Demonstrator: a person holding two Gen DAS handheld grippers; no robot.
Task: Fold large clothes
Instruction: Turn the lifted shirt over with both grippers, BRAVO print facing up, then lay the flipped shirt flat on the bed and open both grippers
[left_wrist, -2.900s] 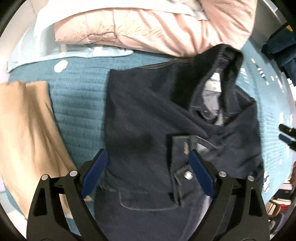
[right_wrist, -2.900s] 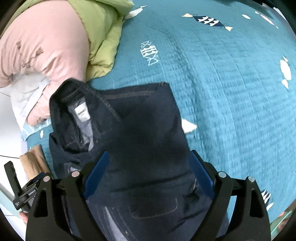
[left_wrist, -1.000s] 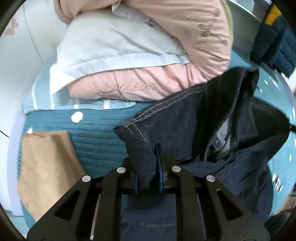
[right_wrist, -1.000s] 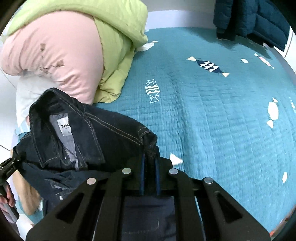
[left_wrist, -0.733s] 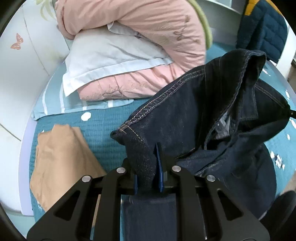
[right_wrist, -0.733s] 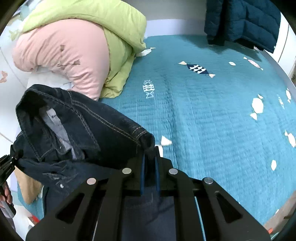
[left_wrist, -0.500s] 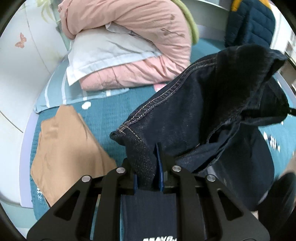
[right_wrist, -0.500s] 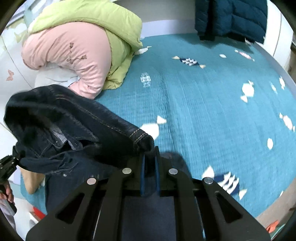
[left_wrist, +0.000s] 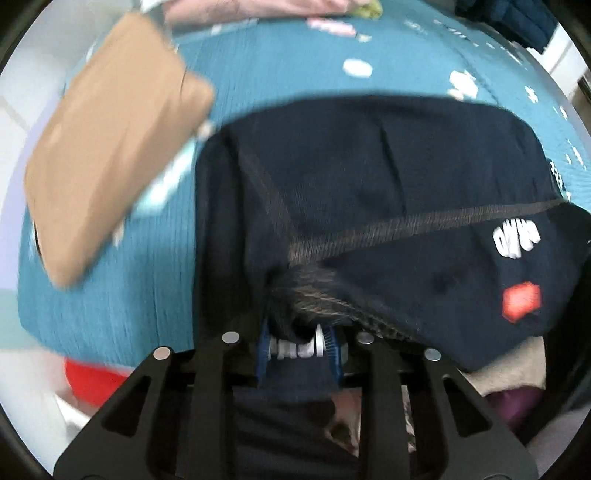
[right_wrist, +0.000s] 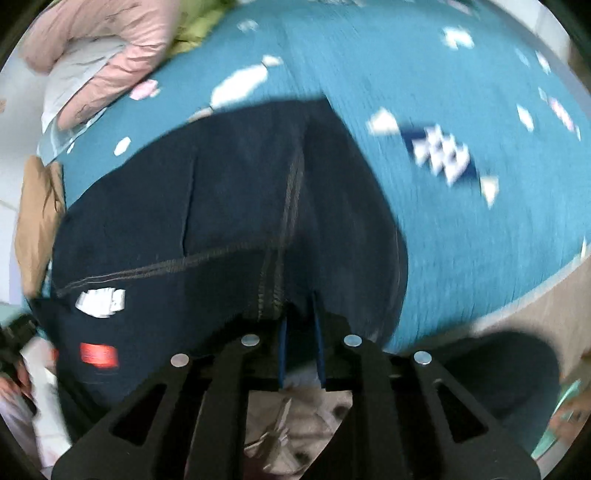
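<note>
Both grippers are letting go of the dark denim garment (left_wrist: 369, 177) as the fold lands on the teal bedspread (left_wrist: 280, 70).

Left gripper (left_wrist: 297, 345) has its jaws opening with a bunched denim corner between them, the blue pads no longer clearly pressing; right gripper (right_wrist: 300, 332) is opening too, with a fold of the same cloth in its narrow gap. The garment lies spread near the bed's close edge, stitched seams up, a white-lettered patch (left_wrist: 517, 236) and a red patch (left_wrist: 522, 299) near the left gripper, a tan folded cloth (left_wrist: 107, 136) just beside it. To do this well, I judge both corners should drop level before the grippers lift, pulling straight up so the pads do not drag the top layer askew; the hem looks close to the mattress edge, so sliding off is the risk.
</note>
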